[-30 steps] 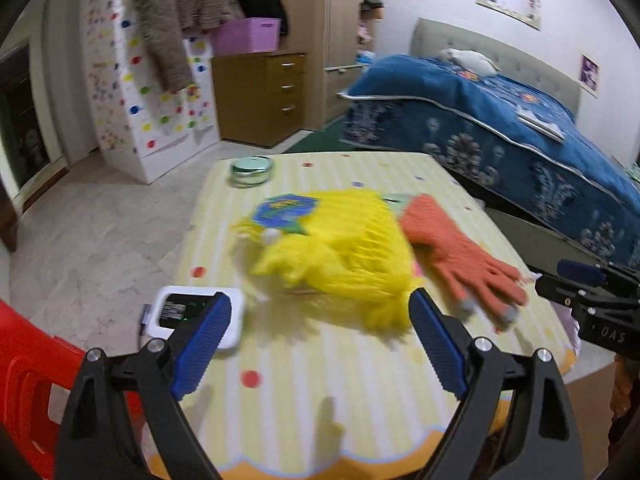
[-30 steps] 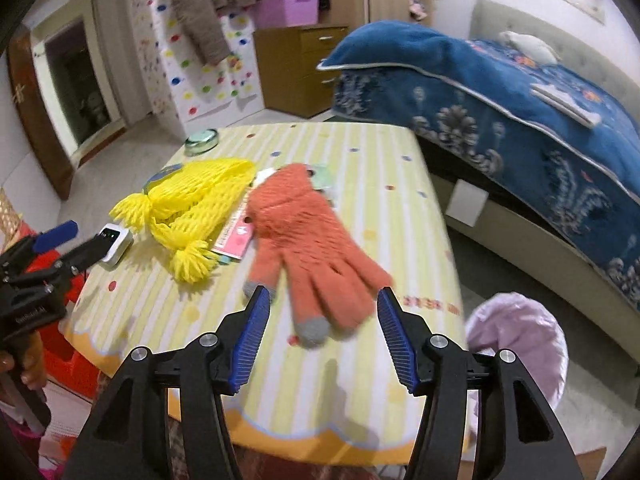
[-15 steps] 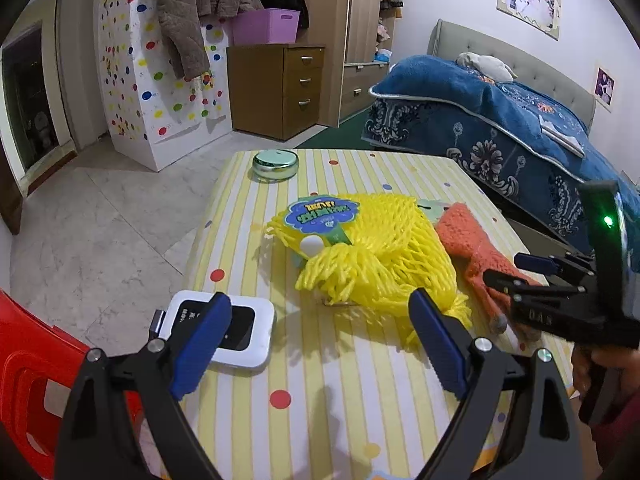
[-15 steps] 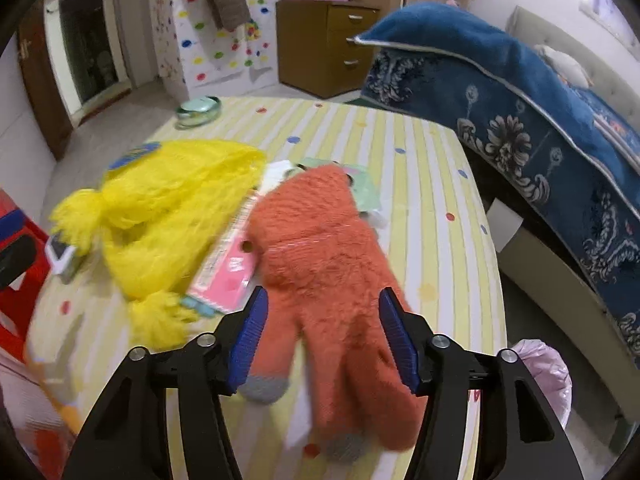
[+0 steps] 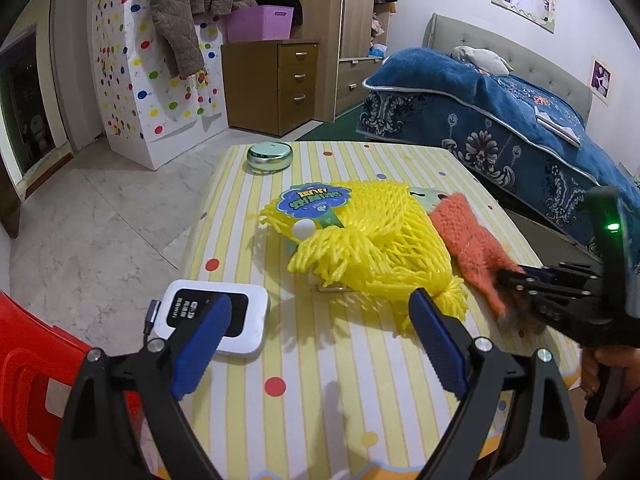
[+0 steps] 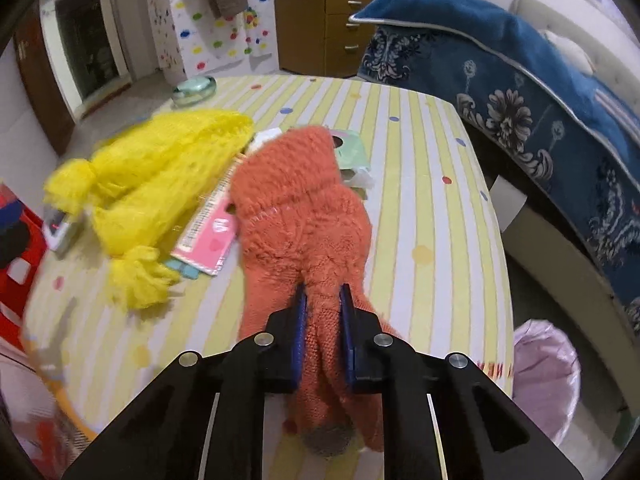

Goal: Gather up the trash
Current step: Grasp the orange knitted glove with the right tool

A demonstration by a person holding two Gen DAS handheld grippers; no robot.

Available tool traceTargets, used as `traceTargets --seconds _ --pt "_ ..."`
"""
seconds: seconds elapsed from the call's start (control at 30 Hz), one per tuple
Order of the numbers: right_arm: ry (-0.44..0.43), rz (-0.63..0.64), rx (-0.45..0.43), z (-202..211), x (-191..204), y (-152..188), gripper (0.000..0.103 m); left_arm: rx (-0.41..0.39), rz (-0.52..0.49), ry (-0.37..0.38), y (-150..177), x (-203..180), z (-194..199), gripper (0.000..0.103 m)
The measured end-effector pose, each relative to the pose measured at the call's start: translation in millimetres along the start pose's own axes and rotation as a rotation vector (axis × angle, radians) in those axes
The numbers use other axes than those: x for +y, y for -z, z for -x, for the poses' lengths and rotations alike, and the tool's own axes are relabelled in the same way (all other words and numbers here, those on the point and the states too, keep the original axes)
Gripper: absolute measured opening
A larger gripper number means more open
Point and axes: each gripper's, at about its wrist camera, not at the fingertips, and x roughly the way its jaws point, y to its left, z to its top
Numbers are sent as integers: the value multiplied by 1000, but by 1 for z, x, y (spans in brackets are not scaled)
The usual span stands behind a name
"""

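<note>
An orange knitted glove point(image 6: 300, 216) lies on the striped table, and my right gripper point(image 6: 323, 312) is shut on its finger end near the front edge. The glove also shows in the left wrist view point(image 5: 472, 240), with the right gripper point(image 5: 516, 284) at its tip. A yellow mesh net point(image 5: 368, 240) with a blue-green label lies left of the glove; it shows in the right wrist view point(image 6: 160, 168) too. Pink and green paper packets point(image 6: 208, 232) lie under the glove and the net. My left gripper point(image 5: 320, 344) is open and empty above the table's near edge.
A white pocket router point(image 5: 212, 320) lies at the table's left front. A round green tin point(image 5: 269, 156) sits at the far edge. A bin with a lilac liner point(image 6: 548, 376) stands on the floor right of the table. A red chair point(image 5: 28, 384) is at the left. A blue bed point(image 5: 500, 120) is at the right.
My right gripper has moved forward over the glove and shut on its fingers. My left gripper has stayed open and shifted its view slightly left.
</note>
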Motion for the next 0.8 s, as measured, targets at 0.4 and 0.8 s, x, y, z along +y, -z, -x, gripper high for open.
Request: traceTargets --seconds 0.4,0.8 --pt "26 -150 -247 105 -24 -8 15 -23 -134 35 -36 -35 -15 96" --pt "13 -198 -182 88 -44 10 16 94 -118 164 -52 -55 -83 96"
